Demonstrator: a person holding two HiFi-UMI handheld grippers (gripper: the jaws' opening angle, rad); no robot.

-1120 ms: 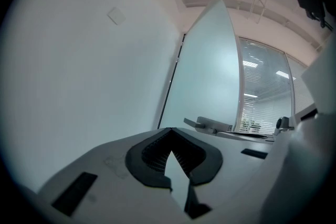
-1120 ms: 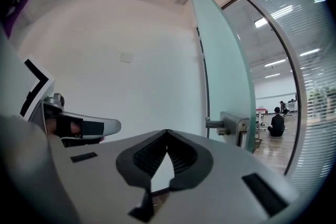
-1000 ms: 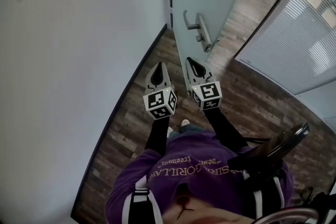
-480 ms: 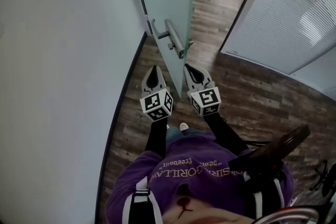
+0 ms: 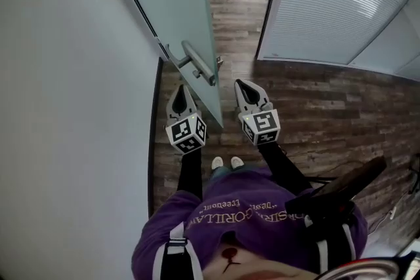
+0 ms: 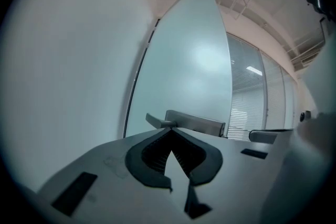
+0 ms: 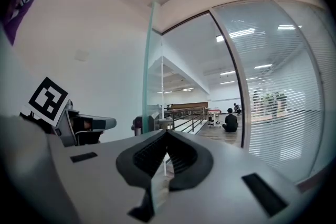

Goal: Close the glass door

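The frosted glass door (image 5: 177, 3) stands open, its free edge pointing toward me. Its metal lever handle (image 5: 197, 62) sits on the face toward the white wall. In the head view my left gripper (image 5: 179, 92) is shut and empty, just below and left of the handle, between door and wall. My right gripper (image 5: 243, 86) is shut and empty on the other side of the door's edge. In the left gripper view the handle (image 6: 194, 122) lies right behind the closed tips (image 6: 170, 131). In the right gripper view the door's edge (image 7: 149, 60) rises just left of the tips (image 7: 167, 134).
A white wall (image 5: 65, 88) runs close along the left. A glass partition with blinds (image 5: 328, 3) stands at the right, with wood floor (image 5: 315, 108) between. A person sits far off in the room beyond (image 7: 230, 122). A dark object (image 5: 341, 190) hangs by my right side.
The door and its handle have shifted left and nearer in the head view. Both grippers, still shut, now straddle the door's edge close to the handle.
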